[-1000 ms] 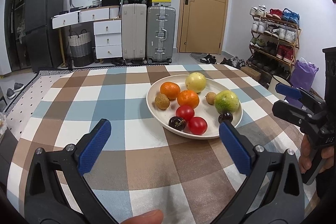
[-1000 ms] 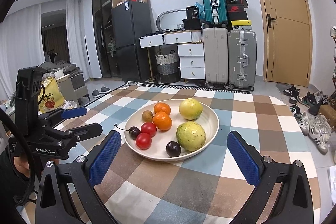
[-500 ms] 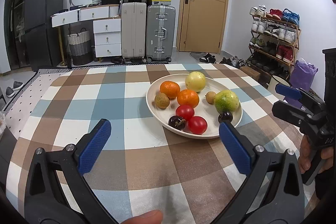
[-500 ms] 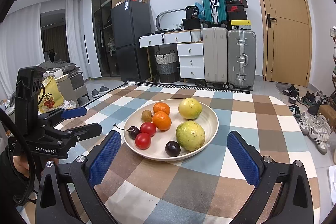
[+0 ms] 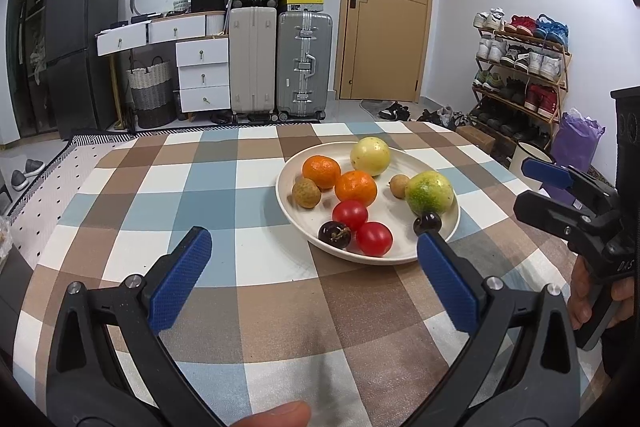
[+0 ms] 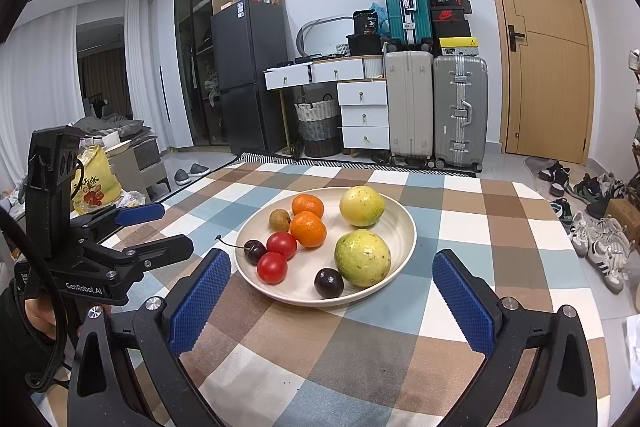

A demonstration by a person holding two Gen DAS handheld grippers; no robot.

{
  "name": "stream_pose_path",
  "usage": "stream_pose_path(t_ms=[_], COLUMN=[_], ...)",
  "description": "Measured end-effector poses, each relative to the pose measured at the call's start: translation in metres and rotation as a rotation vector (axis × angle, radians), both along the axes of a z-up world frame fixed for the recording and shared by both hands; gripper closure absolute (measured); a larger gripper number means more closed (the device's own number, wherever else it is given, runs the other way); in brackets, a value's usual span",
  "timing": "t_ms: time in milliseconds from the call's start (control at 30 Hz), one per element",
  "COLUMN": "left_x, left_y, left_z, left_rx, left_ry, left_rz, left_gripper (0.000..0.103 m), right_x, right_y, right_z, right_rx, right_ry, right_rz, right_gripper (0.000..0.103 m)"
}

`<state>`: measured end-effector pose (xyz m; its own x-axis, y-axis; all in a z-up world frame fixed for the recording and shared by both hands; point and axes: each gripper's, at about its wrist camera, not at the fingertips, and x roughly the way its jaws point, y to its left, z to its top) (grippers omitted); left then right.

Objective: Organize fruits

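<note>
**Checked cloth, one full plate, both jaws wide and empty**

Checked cloth in brown, blue and white covers the table [image 5: 168,187], the biggest thing in my view, and on it sits the cream plate [image 6: 404,227] with all the fruit I can see. Nothing lies loose on the cloth.

From the right gripper [image 6: 332,303] the plate is dead ahead and close, its near rim falling between the blue pads; those jaws stand wide apart and hold nothing. From the left gripper [image 5: 316,279] the plate lies ahead and to the right, its near rim just beyond the right pad; those jaws are just as wide open and empty. I judge the right hand better lined up for a straight reach.

On the plate, largest first: a green-yellow round fruit [image 6: 362,258] on the near right, a pale yellow one [image 6: 361,206] at the far side, and two oranges [image 6: 308,229] touching each other left of centre. Nearer come two red tomatoes [image 6: 272,267] side by side. A dark cherry [image 6: 329,283] sits just beside the green fruit, nearest the right jaws; another cherry [image 6: 255,251], its stalk pointing left over the rim, touches the tomatoes. A small brown fruit [image 6: 279,220] lies at the far left; the left view shows a second one [image 5: 400,185] beside the green fruit.

Everything is round, so no long axis matters, only rolling.

Beyond the table stand suitcases [image 6: 436,107], white drawers, a dark fridge, a wooden door [image 5: 386,3] and a shoe rack.
</note>
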<state>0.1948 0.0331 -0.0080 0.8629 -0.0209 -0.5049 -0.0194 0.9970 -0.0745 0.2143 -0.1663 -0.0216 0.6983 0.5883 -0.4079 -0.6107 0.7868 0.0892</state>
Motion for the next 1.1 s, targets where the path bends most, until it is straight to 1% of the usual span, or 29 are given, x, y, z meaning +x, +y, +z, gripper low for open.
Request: stream_pose_path(t_ms=[1100], left_x=[0.0016], left_y=[-0.0025], left_z=[0.0006], left_rx=[0.007], left_ry=[-0.005], left_rz=[-0.005], left_gripper=[0.0], right_x=[0.0001], right_y=[0.0005], right_z=[0.001], right_rx=[-0.001], right_ry=[0.001], right_rz=[0.0], right_gripper=[0.0])
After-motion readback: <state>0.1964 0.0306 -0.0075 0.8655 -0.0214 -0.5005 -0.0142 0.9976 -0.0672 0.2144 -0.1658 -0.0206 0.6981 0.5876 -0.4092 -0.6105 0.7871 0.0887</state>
